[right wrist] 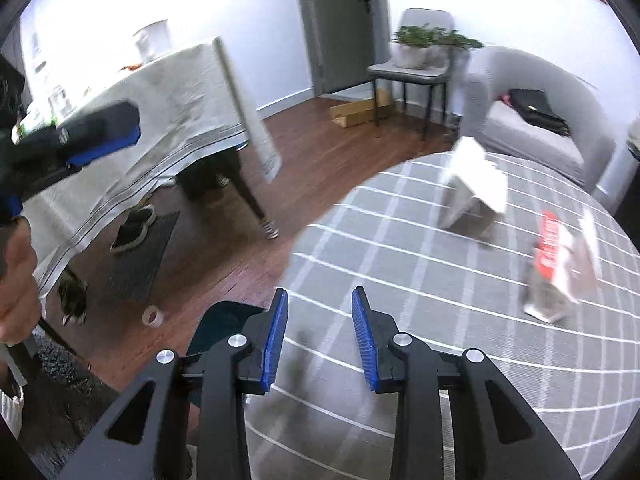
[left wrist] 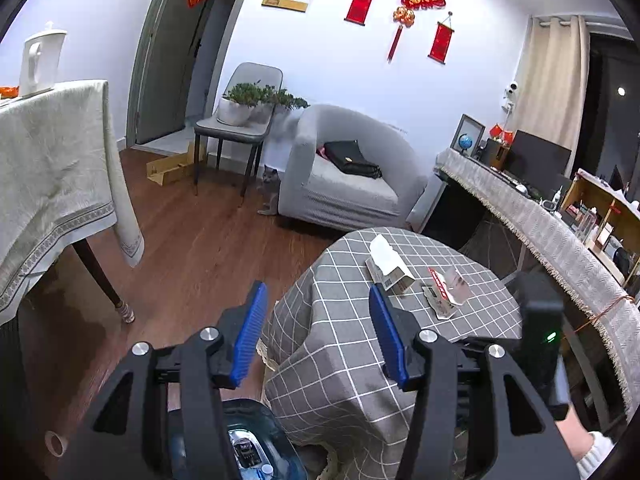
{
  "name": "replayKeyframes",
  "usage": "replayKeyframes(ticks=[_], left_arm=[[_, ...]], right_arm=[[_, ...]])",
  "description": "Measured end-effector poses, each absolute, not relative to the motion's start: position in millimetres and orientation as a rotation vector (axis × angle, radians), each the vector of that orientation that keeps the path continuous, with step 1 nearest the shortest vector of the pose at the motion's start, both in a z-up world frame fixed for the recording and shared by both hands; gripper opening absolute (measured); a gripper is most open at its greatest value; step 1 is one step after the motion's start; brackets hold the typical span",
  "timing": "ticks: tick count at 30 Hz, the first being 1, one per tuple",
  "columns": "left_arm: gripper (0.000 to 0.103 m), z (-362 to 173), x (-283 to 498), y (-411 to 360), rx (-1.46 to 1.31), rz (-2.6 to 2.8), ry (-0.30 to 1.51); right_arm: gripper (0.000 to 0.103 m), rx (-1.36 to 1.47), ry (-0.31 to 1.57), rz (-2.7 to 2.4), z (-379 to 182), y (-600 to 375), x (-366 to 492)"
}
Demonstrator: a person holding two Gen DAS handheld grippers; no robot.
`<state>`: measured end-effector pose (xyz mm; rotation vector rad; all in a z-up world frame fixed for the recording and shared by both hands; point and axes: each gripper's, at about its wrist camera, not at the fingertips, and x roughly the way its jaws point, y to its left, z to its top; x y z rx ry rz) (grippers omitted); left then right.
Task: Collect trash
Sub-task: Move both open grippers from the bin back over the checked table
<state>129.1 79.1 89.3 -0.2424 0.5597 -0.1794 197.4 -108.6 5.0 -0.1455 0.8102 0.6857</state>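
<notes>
the left gripper has its blue-padded jaws spread wide with nothing between them; it hangs off the near edge of the small table, over the drop of the grey checked cloth, and a dark blue water jug stands on the floor right below it. the right gripper also has its jaws apart and empty, though less widely, and it hovers just above the near part of the same table.

the trash lies on the far half of the table, well apart from both grippers. a white tissue is draped over a pale flattened carton; in the right wrist view that tissue and carton are blurred. just beside them, toward the right, lies a red and white wrapper, partly opened out, seen again as the wrapper near the table's right edge.

beyond the table sits a grey armchair with a black bag on its seat. a grey cat sits on the wooden floor beside the armchair. a chair carries potted plants. to the left, a larger table under a pale cloth bears a white kettle. a roll of tape lies on the floor.
</notes>
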Motion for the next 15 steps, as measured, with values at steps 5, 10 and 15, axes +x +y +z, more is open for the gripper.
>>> replayKeyframes(ticks=[5,10,15], left_arm=[[0.057,85,139,63,-0.224,-0.190,0.575],[0.064,76,157,43,-0.208,-0.194,0.603],[0.072,70,176,21,-0.194,-0.214,0.620]], right_arm=[[0.033,-0.118,0.797,0.619,6,-141,202],[0.042,-0.080,0.758,0.526,10,-176,208],[0.055,-0.014,0.715,0.467,14,-211,217]])
